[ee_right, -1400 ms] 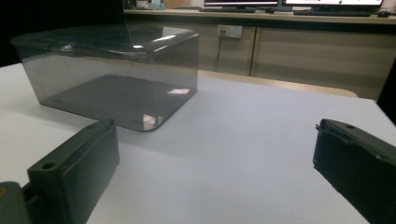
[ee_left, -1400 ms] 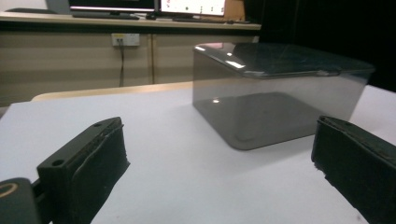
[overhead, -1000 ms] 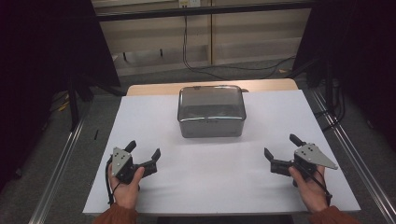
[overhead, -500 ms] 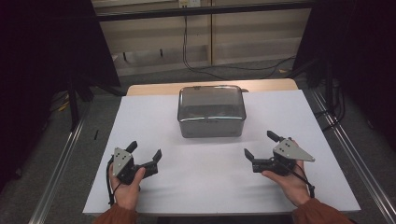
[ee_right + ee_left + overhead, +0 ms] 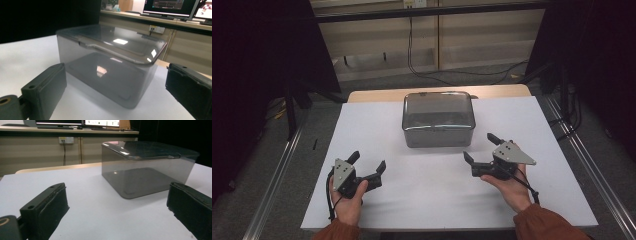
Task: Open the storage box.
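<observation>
A smoky translucent lidded box (image 5: 438,119) sits toward the far edge of the white table (image 5: 362,130), centred between the left and right edges, its lid seated flat on the rim. The right tool (image 5: 480,153) is held above the table just off the box's near right corner, jaws spread wide and holding nothing; in the right gripper view the box (image 5: 110,65) looms close between the two black jaws, its lid tab facing that tool. The left tool (image 5: 368,164) hovers near the near left part of the table, well apart from the box, jaws likewise spread and empty; in the left gripper view the box (image 5: 145,167) lies farther off, toward the right jaw. Judging from this, the step in hand is the approach: the right tool is lining up on the box while the left waits. The next move probably calls for bringing the right tool onto the lid's edge or the near wall, with the jaws level with that lip, and for the left tool to close in and steady the opposite side so the light box does not slide across the smooth table.
</observation>
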### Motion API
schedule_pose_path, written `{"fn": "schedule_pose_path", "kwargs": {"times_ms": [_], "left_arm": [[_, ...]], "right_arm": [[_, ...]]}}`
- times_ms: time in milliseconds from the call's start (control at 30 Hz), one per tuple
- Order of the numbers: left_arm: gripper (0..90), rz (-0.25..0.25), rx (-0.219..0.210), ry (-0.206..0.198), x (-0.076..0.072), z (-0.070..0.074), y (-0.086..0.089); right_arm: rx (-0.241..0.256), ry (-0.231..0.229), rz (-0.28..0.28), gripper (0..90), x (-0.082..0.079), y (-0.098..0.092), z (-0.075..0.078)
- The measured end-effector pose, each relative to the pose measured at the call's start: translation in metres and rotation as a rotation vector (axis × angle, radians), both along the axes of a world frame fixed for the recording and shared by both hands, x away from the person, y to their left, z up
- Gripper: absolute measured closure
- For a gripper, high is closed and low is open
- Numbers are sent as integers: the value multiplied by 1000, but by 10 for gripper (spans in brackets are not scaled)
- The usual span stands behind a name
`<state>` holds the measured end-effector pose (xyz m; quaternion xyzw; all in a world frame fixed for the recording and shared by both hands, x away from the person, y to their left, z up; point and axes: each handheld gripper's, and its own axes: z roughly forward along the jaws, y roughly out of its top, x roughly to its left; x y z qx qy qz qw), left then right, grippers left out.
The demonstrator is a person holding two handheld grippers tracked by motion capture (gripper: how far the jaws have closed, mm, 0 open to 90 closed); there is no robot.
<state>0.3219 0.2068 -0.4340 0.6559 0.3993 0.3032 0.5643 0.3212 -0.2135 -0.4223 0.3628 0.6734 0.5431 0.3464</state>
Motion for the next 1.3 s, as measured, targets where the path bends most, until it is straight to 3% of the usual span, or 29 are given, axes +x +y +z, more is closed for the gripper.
{"fn": "schedule_pose_path", "kwargs": {"times_ms": [167,667,700,800,900,1067,1100,1133,1167,1300], "left_arm": [[30,7,8,7,1,-1,1],[30,6,13,23,3,-2,0],[30,5,14,25,3,-3,0],[30,6,14,17,3,-2,0],[30,8,17,17,3,-2,0],[30,10,21,20,3,-2,0],[30,9,29,21,3,-2,0],[30,9,29,21,3,-2,0],[30,9,31,20,3,-3,0],[30,6,30,25,4,-3,0]], "right_arm": [[0,-8,11,26,8,8,4],[-84,-66,30,32,26,25,8],[-127,-88,28,38,28,27,9],[-137,-88,33,41,31,31,9],[-211,-113,40,62,33,39,8],[-259,-131,44,82,35,48,11],[-295,-154,52,94,36,52,13],[-295,-154,52,94,36,52,13],[-338,-169,52,101,38,56,13],[-390,-186,65,112,41,61,14]]}}
